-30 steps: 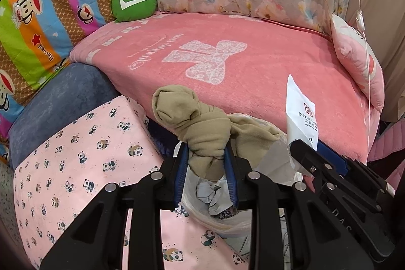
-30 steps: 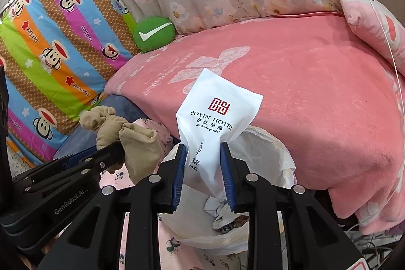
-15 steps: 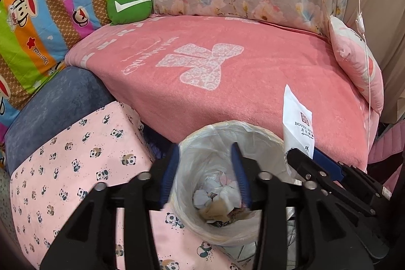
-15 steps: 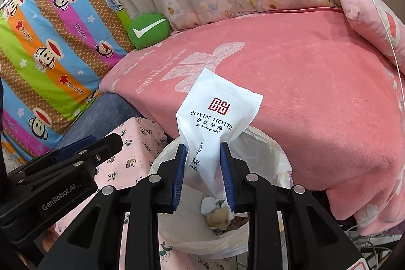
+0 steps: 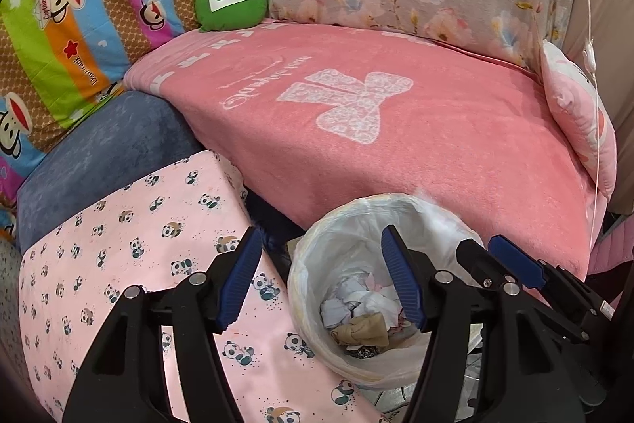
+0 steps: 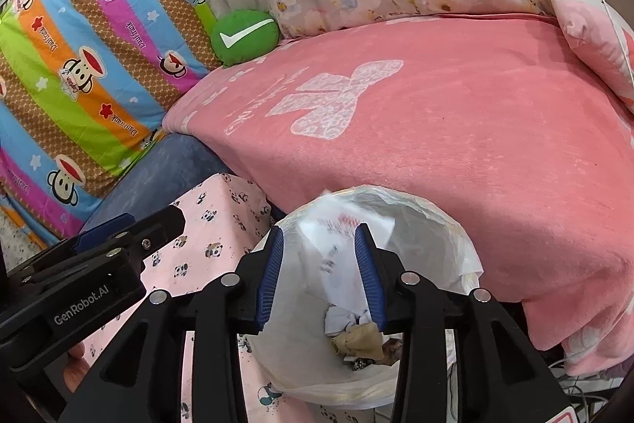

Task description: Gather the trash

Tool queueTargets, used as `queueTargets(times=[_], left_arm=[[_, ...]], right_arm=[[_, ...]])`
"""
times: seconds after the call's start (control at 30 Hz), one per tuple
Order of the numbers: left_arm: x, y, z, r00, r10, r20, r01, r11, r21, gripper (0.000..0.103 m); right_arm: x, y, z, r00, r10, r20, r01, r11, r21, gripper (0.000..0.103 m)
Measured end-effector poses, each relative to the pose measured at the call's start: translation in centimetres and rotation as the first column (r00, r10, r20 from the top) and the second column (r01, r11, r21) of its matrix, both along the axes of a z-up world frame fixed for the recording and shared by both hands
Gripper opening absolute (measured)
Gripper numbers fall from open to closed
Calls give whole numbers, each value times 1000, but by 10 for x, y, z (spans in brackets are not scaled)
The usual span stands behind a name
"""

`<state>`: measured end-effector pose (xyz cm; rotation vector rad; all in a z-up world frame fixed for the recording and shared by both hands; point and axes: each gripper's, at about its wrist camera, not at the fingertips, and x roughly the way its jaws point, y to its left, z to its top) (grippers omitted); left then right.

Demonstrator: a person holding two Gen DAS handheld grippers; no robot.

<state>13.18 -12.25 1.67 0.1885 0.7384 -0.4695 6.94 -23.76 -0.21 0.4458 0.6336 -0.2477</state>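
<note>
At the far left a striped cartoon-monkey sheet (image 5: 79, 26) hangs beside a round green cushion with a white tick (image 5: 232, 4), and below them a pink panda-print cover (image 5: 130, 244) runs up to the small round bin lined with a thin white plastic bag (image 5: 317, 343), which stands against the edge of the bed's pink fleece blanket (image 5: 396, 145). The step in hand looks like dropping collected rubbish into that bin; doing it well means keeping each tool centred over the bin's mouth and letting go only when the piece hangs inside the liner's rim, not over the floor. The left tool (image 5: 323, 284) hovers above the bin's left rim with its blue pads spread wide and nothing between them. Inside the bin lie crumpled white paper scraps (image 5: 356, 304) and a wadded tan cloth (image 5: 364, 332). The right tool (image 6: 321, 272) sits over the bin's mouth, its jaws parted; a blurred white printed paper packet (image 6: 337, 244) shows between them, apparently slipping free, though whether the pads touch it I cannot tell. A pink pillow (image 6: 590, 26) lies at the far right.
</note>
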Motion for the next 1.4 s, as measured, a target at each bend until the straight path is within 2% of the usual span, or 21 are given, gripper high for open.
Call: queueTargets(times=[0.4, 0.5, 0.8, 0.97, 1.17, 1.2, 1.23, 1.37, 1.4], left_arm=[[1, 18, -1, 999, 35, -3, -35, 999, -10, 62], [-2, 24, -3, 999, 52, 3, -52, 999, 2, 71], [-11, 43, -8, 997, 80, 12, -80, 997, 15, 74], [-16, 51, -9, 994, 105, 29, -106, 994, 22, 86], [-23, 57, -10, 992, 119, 50, -121, 992, 36, 91], [-24, 59, -11, 991, 120, 50, -122, 992, 37, 92], [-24, 60, -11, 991, 123, 48, -125, 991, 38, 93], [-27, 64, -15, 990, 133, 44, -135, 990, 39, 93], [-28, 65, -16, 990, 135, 46, -137, 990, 42, 93]], right_arm=[[-4, 24, 4, 999, -1, -46, -1, 998, -63, 43], [-7, 28, 5, 998, 0, -58, -5, 996, -88, 48], [-19, 43, 4, 995, 6, -98, -22, 986, -164, 59], [-24, 53, 5, 993, -7, -117, -15, 984, -180, 64], [-30, 58, 2, 991, -8, -131, -19, 978, -206, 77], [-32, 58, 1, 991, -8, -132, -21, 977, -213, 84], [-34, 58, 0, 991, -11, -134, -19, 975, -222, 87], [-36, 64, -2, 990, -15, -139, -20, 970, -244, 89], [-36, 65, -2, 990, -23, -141, -14, 967, -255, 96]])
